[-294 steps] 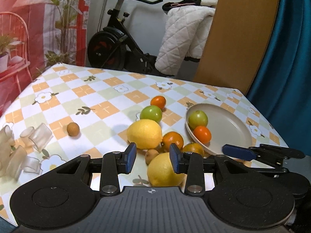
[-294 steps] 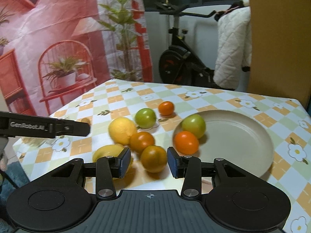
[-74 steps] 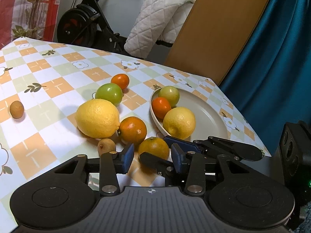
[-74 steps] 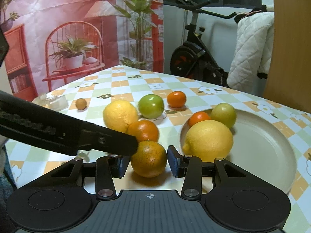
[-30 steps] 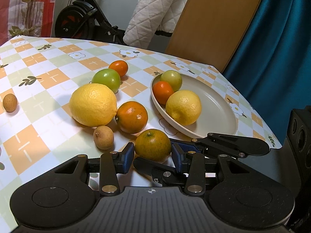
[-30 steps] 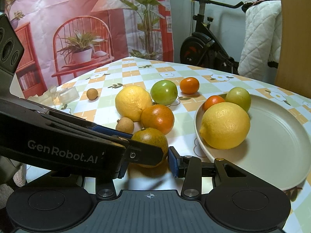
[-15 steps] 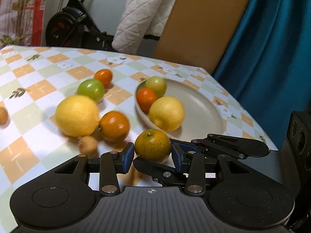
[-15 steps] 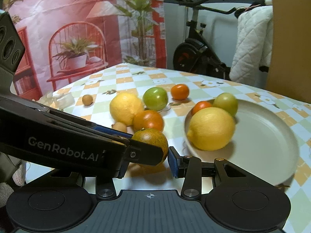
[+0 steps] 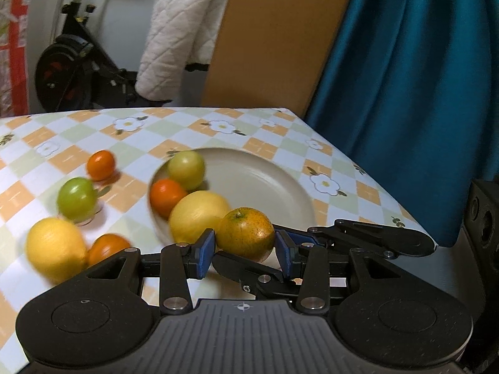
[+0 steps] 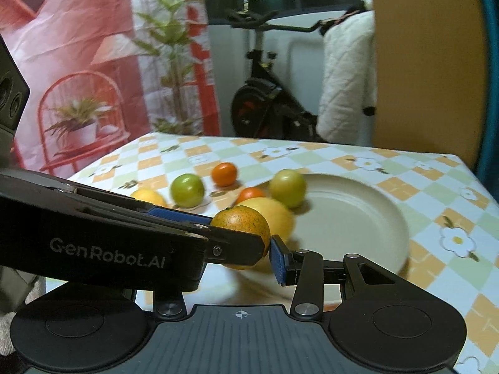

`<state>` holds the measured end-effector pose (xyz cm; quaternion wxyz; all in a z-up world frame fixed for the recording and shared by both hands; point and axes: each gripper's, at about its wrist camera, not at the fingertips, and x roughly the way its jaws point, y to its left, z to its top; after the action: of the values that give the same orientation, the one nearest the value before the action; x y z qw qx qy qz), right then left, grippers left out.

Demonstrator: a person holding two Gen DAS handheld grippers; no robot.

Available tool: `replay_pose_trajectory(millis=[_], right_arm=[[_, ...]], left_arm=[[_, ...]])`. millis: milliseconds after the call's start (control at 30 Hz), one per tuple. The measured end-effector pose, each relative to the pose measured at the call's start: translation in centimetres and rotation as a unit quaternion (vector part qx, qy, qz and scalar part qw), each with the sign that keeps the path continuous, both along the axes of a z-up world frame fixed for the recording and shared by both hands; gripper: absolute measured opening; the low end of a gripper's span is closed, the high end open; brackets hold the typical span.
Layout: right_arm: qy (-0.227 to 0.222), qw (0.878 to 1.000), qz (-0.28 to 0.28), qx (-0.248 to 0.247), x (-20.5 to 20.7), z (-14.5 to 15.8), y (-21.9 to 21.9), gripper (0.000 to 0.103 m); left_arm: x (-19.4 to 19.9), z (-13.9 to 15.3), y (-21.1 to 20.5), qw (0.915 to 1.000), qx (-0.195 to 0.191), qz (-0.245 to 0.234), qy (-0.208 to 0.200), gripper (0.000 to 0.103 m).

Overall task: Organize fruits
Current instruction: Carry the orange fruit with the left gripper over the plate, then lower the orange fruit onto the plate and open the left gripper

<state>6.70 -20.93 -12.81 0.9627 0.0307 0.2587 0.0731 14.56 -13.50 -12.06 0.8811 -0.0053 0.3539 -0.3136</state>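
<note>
Above the near rim of the round beige plate (image 9: 274, 184), left tongs (image 9: 244, 247) and right tongs (image 10: 243, 249) both clench one speckled green-tinged orange (image 9: 246, 233).

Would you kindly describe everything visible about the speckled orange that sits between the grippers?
The orange is round, deep yellow-orange with a greenish tinge, fine dark speckles and a small green stem nub facing up. Its skin looks matte and dimpled. It is lifted off the table, near the front rim of the beige plate, just in front of the lemon in the plate. The left gripper and right gripper both close on its sides, their blue pads pressing it.
</note>
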Motion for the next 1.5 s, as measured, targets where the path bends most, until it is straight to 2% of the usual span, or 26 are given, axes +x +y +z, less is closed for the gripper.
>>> replay_pose_trajectory(millis=[233,700,1200,1500], right_arm=[[0.008,0.999,-0.031,0.007,0.5,-1.1,-2.0,0.038],[0.023,0.999,-0.029,0.008,1.2,-2.7,-1.9,0.038],[0.022,0.999,-0.028,-0.003,1.3,-2.9,-1.6,0.039],[0.006,0.999,-0.028,-0.018,0.5,-2.1,-1.1,0.051]], left_arm=[[1.0,-1.0,-2.0,0.9998,0.010,-0.010,0.011,0.045],[1.3,-1.9,-2.5,0.9990,0.041,-0.006,0.014,0.045],[1.1,-1.8,-1.8,0.9989,0.041,0.007,0.020,0.045],[0.3,-0.7,-0.8,0.9995,0.020,0.021,0.014,0.045]])
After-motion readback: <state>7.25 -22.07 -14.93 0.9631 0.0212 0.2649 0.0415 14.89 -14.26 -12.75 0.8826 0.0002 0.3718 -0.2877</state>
